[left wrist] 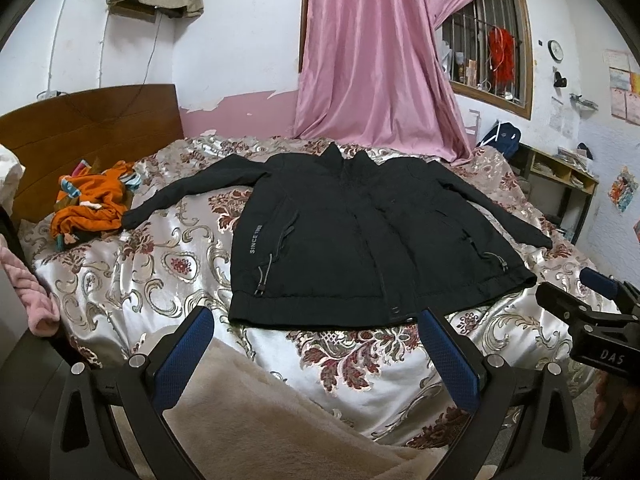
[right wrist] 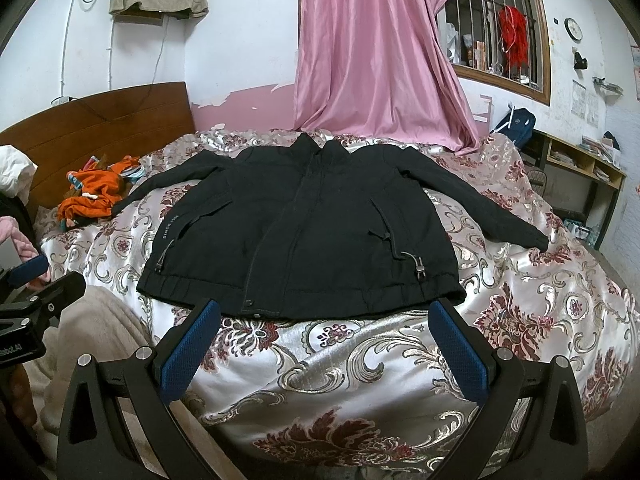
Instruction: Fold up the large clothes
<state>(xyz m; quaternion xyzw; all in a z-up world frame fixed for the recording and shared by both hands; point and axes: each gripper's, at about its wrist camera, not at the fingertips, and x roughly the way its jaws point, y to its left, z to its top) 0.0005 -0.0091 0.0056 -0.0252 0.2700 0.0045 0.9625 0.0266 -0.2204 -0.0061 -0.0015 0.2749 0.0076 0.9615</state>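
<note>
Left gripper (left wrist: 316,330) and right gripper (right wrist: 326,320) both spread wide and empty, just short of the hem of the black jacket (right wrist: 304,224), which lies flat, front up, sleeves out, on the floral bedspread (right wrist: 360,380), pink curtain (right wrist: 368,48) hanging beyond its collar.

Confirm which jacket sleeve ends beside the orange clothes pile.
The sleeve on the headboard side; its cuff reaches the orange clothes. The other sleeve points toward the shelf.

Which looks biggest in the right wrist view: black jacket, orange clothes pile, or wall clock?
1. Black jacket, spread on the bed.
2. Orange clothes pile, by the headboard.
3. Wall clock, tiny, though it is farthest away.
</note>
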